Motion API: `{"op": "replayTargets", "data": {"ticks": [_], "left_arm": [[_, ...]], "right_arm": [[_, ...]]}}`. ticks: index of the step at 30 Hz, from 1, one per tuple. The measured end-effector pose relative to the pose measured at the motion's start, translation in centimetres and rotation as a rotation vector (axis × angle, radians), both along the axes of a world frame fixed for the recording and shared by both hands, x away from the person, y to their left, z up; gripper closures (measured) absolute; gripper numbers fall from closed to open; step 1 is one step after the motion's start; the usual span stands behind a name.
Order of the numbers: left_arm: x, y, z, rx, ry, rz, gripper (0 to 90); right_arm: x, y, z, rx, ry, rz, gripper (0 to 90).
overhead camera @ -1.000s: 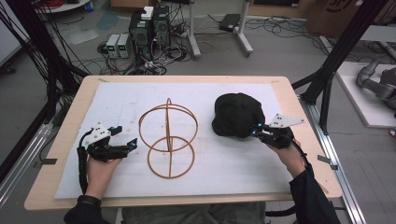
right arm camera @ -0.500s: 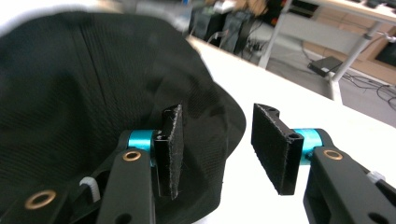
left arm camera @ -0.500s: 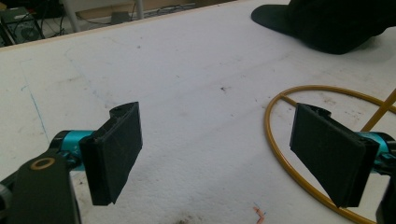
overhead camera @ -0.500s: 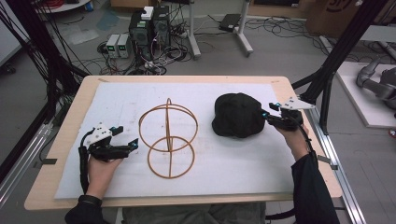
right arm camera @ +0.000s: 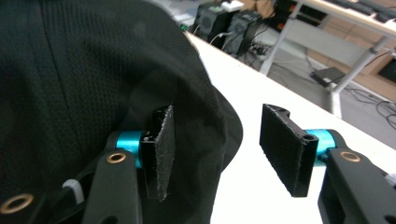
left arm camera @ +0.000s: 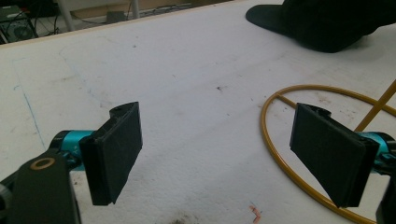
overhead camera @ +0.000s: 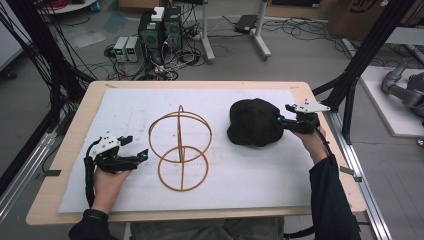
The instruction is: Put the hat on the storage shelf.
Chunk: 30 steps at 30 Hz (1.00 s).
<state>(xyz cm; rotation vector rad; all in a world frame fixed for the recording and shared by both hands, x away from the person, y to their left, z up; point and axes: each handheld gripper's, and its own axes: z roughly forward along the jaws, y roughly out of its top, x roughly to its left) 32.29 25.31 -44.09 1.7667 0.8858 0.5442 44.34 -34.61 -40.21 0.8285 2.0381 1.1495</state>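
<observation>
High view: the black cap (overhead camera: 256,121) lies at the table's right side, well apart from the left gripper (overhead camera: 136,156), and the right gripper (overhead camera: 281,120) sits at its right edge, jaws having just been opening, the brim edge loose between them, unpinched.

Matt black mesh-cloth cap (overhead camera: 252,121); glossy wire hoop frame (overhead camera: 180,146) (metal, seemingly).
</observation>
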Motion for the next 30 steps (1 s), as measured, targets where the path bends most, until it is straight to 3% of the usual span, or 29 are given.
{"op": "replayTargets", "data": {"ticks": [9,14,18,20,28,30], "left_arm": [[0.1,-0.2,-0.1,0.004,0.006,-0.007,17.0],[0.1,-0.2,-0.1,0.003,0.007,-0.014,17.0],[0.1,-0.3,-0.1,0.004,0.007,-0.018,17.0],[0.2,-0.3,-0.1,0.001,0.006,-0.021,17.0],[0.3,-0.4,-0.2,0.002,0.008,-0.025,17.0],[0.3,-0.5,-0.2,0.003,0.006,-0.028,17.0]], "right_arm": [[1.3,0.8,-0.3,0.012,0.032,0.081,49.0],[1.7,1.5,-0.4,-0.004,0.052,0.135,55.0],[1.9,1.6,-0.6,0.023,0.072,0.154,57.4],[2.1,1.9,-0.6,0.013,0.072,0.171,59.4],[2.3,2.3,-0.5,-0.014,0.069,0.158,60.8],[2.3,2.4,-0.6,-0.021,0.081,0.163,64.5]]}}
